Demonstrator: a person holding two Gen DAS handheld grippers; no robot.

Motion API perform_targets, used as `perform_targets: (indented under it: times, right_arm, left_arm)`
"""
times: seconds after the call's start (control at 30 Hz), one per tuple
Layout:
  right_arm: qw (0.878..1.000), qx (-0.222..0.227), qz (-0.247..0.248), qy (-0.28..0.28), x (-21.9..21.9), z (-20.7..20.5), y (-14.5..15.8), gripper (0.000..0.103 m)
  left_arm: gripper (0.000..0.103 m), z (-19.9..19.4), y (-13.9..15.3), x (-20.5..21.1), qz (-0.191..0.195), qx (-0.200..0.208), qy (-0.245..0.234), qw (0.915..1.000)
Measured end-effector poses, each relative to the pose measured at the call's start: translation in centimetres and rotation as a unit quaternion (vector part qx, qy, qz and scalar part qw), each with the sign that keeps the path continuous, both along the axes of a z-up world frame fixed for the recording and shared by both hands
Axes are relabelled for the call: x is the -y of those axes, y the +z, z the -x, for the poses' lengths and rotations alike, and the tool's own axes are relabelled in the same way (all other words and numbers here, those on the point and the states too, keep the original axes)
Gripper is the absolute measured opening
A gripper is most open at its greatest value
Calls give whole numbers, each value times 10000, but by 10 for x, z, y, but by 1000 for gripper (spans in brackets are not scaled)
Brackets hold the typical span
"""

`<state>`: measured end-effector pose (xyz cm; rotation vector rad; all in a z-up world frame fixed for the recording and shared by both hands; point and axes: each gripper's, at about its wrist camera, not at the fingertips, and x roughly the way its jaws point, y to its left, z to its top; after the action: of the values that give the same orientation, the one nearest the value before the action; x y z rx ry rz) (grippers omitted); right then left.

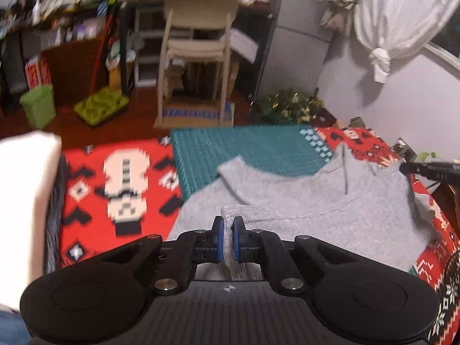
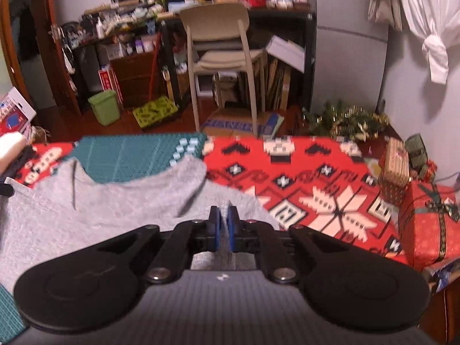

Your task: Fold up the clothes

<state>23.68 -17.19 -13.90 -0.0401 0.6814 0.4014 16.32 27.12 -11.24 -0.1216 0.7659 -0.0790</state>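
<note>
Left tool point(image 1: 228, 237) clenched on a bunched fold of the grey garment point(image 1: 316, 210), cloth pinched between the 2 blue pads point(image 1: 220, 238). Right tool point(image 2: 223, 231) with pads nearly together, only a thin gap showing; cannot tell whether any cloth sits in it, though grey fabric lies directly beneath and ahead. Grey garment spread flat on the table point(image 2: 330, 172), partly over a teal mat point(image 1: 244, 149) and partly over a red patterned cloth point(image 1: 115, 178). Dark drawstring point(image 1: 345, 172) trailing down near the garment's far edge. Wrapped red gift box point(image 2: 431, 224) at the table's right end, well apart from the garment. Beige chair point(image 2: 221, 51) beyond the table, green bin point(image 2: 105, 106) on the floor to its left.
</note>
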Motion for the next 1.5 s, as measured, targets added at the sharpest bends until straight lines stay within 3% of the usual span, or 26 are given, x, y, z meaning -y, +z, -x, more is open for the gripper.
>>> perform_targets:
  times: [0.2,0.53,0.6,0.67,0.8,0.97,1.1,1.17,1.33,1.5]
  right_arm:
    - [9998,133,-102,-71,3,-9,14,6]
    - [9997,-198,11,-166,-3,-35,-24,7]
    - [9994,-270,-70,-218,0,-38,-29,14]
    - [9989,-327,-205,-266,5,-41,-30,29]
    - [9983,-314,-414,-275,22,-33,-12,32]
    - [9986,-328,-337,-228,46,0,14,32]
    - [9973,-508,-266,-462,70,40,17,32]
    - [9954,-573,-344,-688,83,62,12,32]
    - [9849,-883,-764,-1276,111,101,-9,32]
    - [9755,-1029,-1108,-1597,125,122,-27,32]
  left_arm:
    - [7,-13,4,2,-257,159,-1,9995]
    - [7,-36,-40,-2,-462,-221,154,9986]
    - [18,-36,-45,-3,-533,-289,217,9979]
    - [32,-35,-47,-2,-624,-313,264,9972]
    - [44,-19,-36,-5,-553,-181,282,9979]
    - [45,15,-19,-10,-278,-152,323,9990]
    - [48,57,-12,-9,-26,-185,483,9987]
    - [49,79,-14,-8,46,-214,587,9980]
    - [50,124,-30,2,-208,-384,768,9961]
    - [50,148,-39,-3,134,-311,1281,9912]
